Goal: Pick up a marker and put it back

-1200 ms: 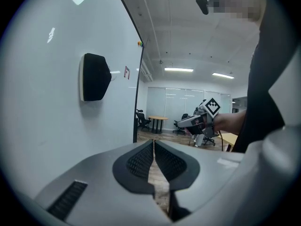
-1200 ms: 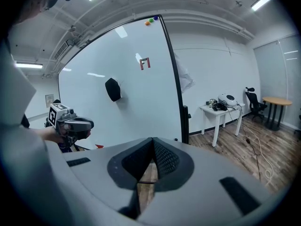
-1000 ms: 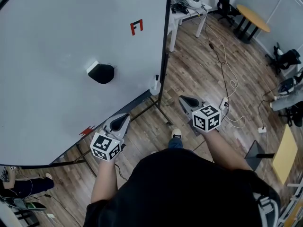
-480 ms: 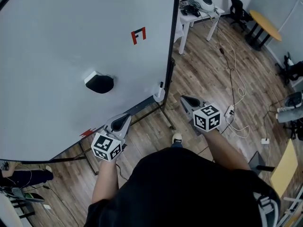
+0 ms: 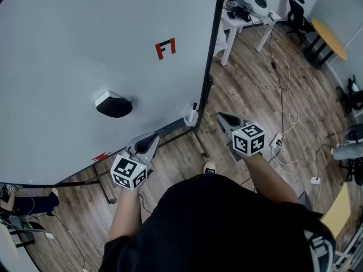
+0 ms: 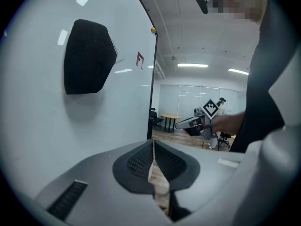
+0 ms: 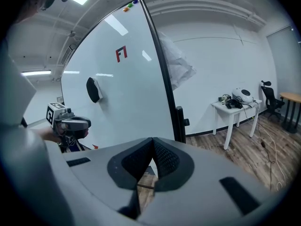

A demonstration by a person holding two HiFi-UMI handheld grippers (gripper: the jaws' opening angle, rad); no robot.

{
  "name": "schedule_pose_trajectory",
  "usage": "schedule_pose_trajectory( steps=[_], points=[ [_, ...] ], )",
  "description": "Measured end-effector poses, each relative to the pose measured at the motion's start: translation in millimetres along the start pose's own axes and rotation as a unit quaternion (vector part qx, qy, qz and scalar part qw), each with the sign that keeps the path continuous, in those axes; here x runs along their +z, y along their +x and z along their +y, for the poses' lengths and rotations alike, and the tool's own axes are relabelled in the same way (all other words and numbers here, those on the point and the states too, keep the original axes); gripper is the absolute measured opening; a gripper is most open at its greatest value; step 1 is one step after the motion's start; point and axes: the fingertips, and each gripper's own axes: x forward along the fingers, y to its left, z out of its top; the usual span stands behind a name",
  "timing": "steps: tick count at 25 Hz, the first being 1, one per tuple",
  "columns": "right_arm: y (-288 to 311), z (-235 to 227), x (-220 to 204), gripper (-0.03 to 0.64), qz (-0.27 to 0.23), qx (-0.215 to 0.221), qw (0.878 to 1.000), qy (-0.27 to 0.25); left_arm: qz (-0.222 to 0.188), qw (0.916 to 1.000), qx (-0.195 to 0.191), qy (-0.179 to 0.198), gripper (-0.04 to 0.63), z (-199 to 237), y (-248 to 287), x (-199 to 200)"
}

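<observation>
A marker with a dark cap stands in a small white holder at the whiteboard's lower right corner. My left gripper is shut and empty, held low in front of the board's bottom edge, left of the marker. My right gripper is also shut with nothing in it, just right of the board's black frame and of the marker. In the left gripper view the closed pads point past the board's edge. The marker does not show in either gripper view.
A black eraser and a red mark are on the board. The board's stand legs spread over the wooden floor. A white table stands behind the board, cables trail on the floor, and a round yellow table is far right.
The head view has shifted, so the board and marker holder now sit further right in the picture. Both grippers stay shut and hold about the same pose.
</observation>
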Motion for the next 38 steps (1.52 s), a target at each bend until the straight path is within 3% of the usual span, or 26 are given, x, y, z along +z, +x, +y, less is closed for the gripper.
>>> schedule_pose_trajectory(
  steps=[15, 23, 38],
  points=[
    [32.7, -32.8, 4.1, -0.003, 0.019, 0.022, 1.000, -0.001, 0.007, 0.9997, 0.021, -0.009, 0.015, 10.7, 27.4, 3.3],
    [66.6, -46.9, -21.2, 0.002, 0.057, 0.022, 0.998, -0.003, 0.015, 0.9992, 0.032, -0.018, 0.015, 16.1, 31.5, -3.5],
    [129.4, -49.7, -68.3, 0.072, 0.124, 0.055, 0.991, 0.011, 0.043, 0.9972, 0.050, -0.036, 0.015, 25.1, 34.1, -15.3]
  ],
)
